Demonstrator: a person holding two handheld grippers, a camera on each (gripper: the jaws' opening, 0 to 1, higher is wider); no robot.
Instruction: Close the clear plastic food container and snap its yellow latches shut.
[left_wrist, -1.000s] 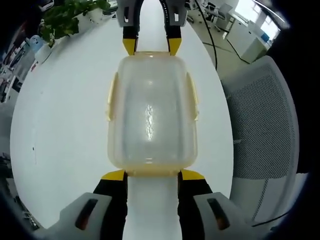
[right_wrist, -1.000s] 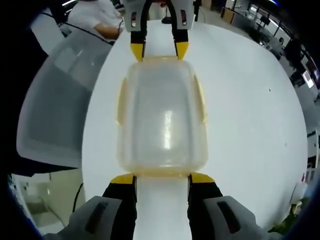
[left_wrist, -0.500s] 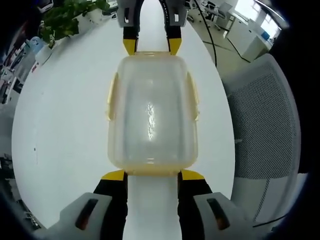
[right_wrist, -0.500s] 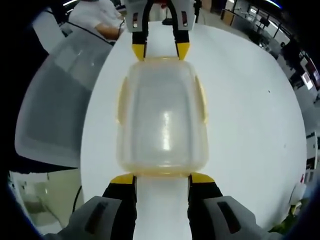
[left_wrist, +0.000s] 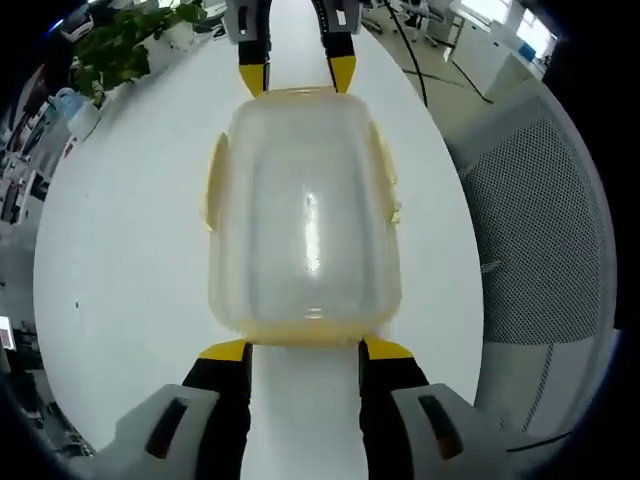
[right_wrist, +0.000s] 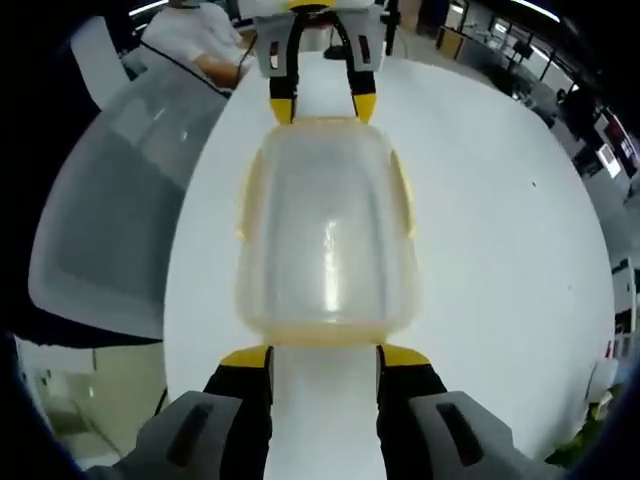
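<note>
1. The clear plastic food container (left_wrist: 303, 215) lies lid-up on the white table (left_wrist: 120, 250), lengthwise between the two tongs, with a short end facing each.
2. Nothing can be made out inside it; the lid is frosted and glare runs down its middle.
3. The yellow latches (left_wrist: 213, 180) on the long sides lie against the walls; whether they are snapped shut cannot be told.
4. The left gripper (left_wrist: 303, 350) is spread, its yellow tips just at the near short end (left_wrist: 300, 332); contact cannot be judged.
5. The right gripper (right_wrist: 323, 352) is likewise spread at the opposite end.
6. A mesh chair back (left_wrist: 540, 220) is beside the table, partly cut off.
</note>
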